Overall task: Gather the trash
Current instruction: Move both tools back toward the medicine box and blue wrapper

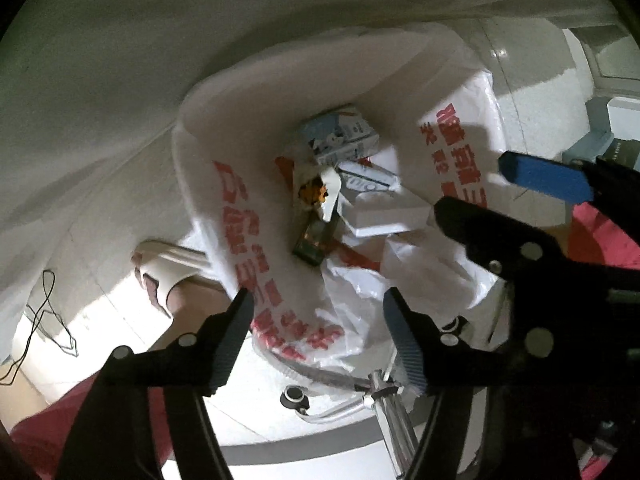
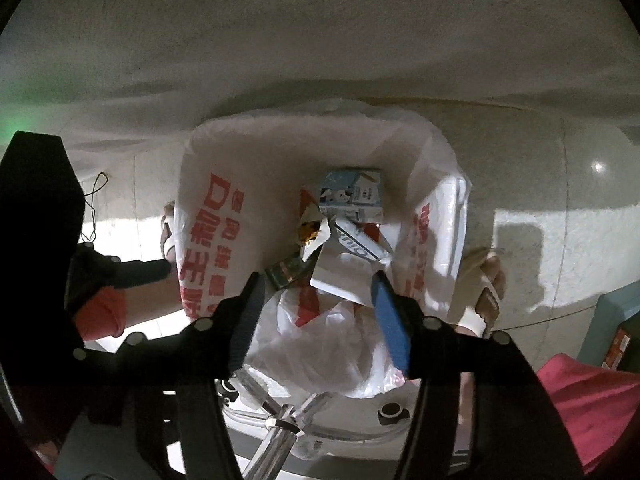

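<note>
A white plastic bag (image 1: 240, 216) with red print stands open on the floor, and I look down into it in both wrist views. Inside lie a blue-and-white milk carton (image 1: 340, 132) (image 2: 352, 196), an orange-filled snack wrapper (image 1: 314, 194), a small dark green carton (image 1: 314, 242) (image 2: 286, 270) and white paper (image 1: 384, 220). My left gripper (image 1: 320, 308) hangs open over the bag's near rim with no pad on the plastic. My right gripper (image 2: 316, 284) is open too, above the crumpled near side of the bag (image 2: 200, 220). In the left wrist view it shows at the right (image 1: 472, 186).
A person's feet in white slippers (image 1: 168, 268) (image 2: 486, 292) stand on either side of the bag. A chrome chair base with casters (image 1: 380, 392) (image 2: 280, 428) lies just below it. A black cable (image 1: 48, 312) trails on the pale floor, and a teal box (image 1: 600, 120) sits at the right.
</note>
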Demonstrator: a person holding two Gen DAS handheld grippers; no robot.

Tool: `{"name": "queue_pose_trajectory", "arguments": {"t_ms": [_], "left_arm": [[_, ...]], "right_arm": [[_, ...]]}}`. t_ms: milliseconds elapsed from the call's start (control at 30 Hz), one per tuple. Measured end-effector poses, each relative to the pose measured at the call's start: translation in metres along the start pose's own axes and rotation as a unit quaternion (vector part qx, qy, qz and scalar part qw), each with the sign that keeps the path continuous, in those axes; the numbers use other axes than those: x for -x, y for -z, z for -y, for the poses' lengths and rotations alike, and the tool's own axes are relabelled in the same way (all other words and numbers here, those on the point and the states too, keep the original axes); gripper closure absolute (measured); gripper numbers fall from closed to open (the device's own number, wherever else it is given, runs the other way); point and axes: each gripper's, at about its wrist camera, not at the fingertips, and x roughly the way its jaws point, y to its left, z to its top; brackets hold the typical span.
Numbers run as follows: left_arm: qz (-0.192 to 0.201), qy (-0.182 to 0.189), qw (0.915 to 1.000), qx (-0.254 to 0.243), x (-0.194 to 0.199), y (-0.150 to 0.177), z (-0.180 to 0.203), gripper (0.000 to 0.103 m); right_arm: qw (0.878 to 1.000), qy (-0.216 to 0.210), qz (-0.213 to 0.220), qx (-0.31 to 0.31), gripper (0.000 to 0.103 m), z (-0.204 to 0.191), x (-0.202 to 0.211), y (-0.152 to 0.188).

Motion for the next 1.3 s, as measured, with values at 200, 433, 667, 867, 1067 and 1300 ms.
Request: {"name": "queue_pose_trajectory", "arguments": {"t_ms": [200,433,667,867,1067,1300], "left_arm": [[0.022,0.009,0.9996,0.014,0.034,0.022,-0.006,0.036],[0.092,0.007,0.9956,0.019,0.107,0.067,-0.011,0.031],[0.184,-0.038,0.9819,0.022,0.211,0.084,-0.025,0.022],[0.245,-0.05,0.968,0.021,0.29,0.079,-0.036,0.021],[0.281,-0.055,0.9579,0.024,0.351,0.068,-0.04,0.021],[0.303,-0.046,0.9517,0.018,0.406,0.045,-0.043,0.021]], "right_arm": [[0.995,0.054,0.065,0.051,0.029,-0.019,0.053,0.014],[0.985,0.049,0.146,0.074,0.012,-0.038,0.15,0.043],[0.978,0.053,0.195,0.052,0.011,-0.04,0.234,0.038],[0.962,0.067,0.253,0.071,0.011,-0.056,0.312,0.02],[0.953,0.046,0.287,0.084,0.011,-0.062,0.375,-0.001],[0.947,0.038,0.302,0.1,0.011,-0.071,0.419,-0.022]]}}
